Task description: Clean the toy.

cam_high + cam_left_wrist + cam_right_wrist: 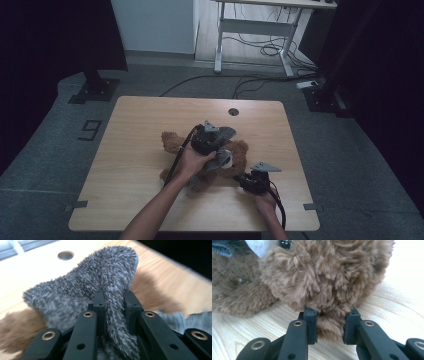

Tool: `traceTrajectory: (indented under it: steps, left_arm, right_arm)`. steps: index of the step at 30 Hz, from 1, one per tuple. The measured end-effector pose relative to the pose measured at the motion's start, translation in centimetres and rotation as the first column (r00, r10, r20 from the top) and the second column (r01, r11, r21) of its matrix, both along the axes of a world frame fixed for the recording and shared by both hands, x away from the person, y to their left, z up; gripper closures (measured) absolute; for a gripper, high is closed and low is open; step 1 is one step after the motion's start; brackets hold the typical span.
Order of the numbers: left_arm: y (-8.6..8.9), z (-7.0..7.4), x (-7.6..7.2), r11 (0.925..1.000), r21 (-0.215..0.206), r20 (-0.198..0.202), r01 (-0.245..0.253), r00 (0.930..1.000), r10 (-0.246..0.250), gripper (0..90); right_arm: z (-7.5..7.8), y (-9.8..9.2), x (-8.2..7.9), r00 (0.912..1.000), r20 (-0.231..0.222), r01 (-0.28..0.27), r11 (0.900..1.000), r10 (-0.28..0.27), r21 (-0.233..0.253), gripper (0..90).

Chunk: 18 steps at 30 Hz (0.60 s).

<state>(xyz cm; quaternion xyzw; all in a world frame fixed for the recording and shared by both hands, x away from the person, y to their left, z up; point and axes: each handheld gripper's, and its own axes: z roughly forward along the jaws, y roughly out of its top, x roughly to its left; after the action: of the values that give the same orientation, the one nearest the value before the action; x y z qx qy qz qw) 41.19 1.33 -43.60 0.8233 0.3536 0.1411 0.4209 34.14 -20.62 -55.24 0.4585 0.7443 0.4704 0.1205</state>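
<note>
A brown teddy bear (172, 142) lies in the middle of the wooden table (135, 120), with a grey fuzzy garment (229, 132) partly over it. My left gripper (220, 137) is above the bear, shut on a raised fold of the grey garment (110, 277); its jaws (113, 298) pinch the fabric between them. My right gripper (242, 177) sits low near the table's front right, shut on a tuft of the bear's brown fur (329, 326) below its head (324, 272). The right gripper's fingertips (330, 315) rest close to the tabletop.
A round cable hole (233, 112) is in the table's far edge, also seen as the hole (65, 255). On the floor behind are a white desk frame (255, 25) with loose cables and black stand bases at left (92, 90) and right (322, 97).
</note>
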Motion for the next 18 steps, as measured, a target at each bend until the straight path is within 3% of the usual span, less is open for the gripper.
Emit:
traceTrajectory:
  steps: [4,6,10,12,14,16,18]
  left_arm:
    - [-1.7,1.1,-1.9,0.9957,-0.053,0.018,0.075,0.997,-0.075,75.4]
    - [-3.0,1.1,-2.9,0.9922,-0.045,0.027,0.116,0.993,-0.115,75.4]
    - [-4.7,-0.6,-3.7,0.9899,0.02,0.021,0.14,0.9898,-0.141,75.3]
    - [-4.8,-2.0,-3.7,0.9915,-0.008,0.004,0.13,0.9915,-0.13,75.3]
    - [-4.7,-2.9,-4.1,0.9914,-0.02,0.031,0.129,0.9912,-0.128,75.5]
    - [-4.8,-3.1,-4.7,0.9906,0.005,0.066,0.137,0.9884,-0.137,75.5]
    - [-4.6,-3.2,-5.1,0.9889,0.014,0.073,0.148,0.9862,-0.149,75.5]
  right_arm:
    - [0.0,0.0,0.0,1.0,-0.002,0.002,1.0,-0.002,0.007,70.5]
    - [0.0,-0.1,0.0,1.0,-0.003,0.002,1.0,-0.002,0.009,70.5]
    - [0.0,-0.1,0.0,1.0,-0.006,0.004,1.0,-0.004,0.008,70.4]
    - [0.0,-0.1,0.0,0.9999,-0.011,0.005,1.0,-0.005,0.013,70.4]
    - [-0.1,-0.1,0.1,0.9997,-0.022,0.008,1.0,-0.007,0.013,70.4]
    - [-0.1,-0.2,0.1,0.9997,-0.026,0.003,1.0,-0.003,0.014,70.4]
    - [-0.1,-0.2,0.1,0.9994,-0.033,0.003,1.0,-0.002,0.012,70.5]
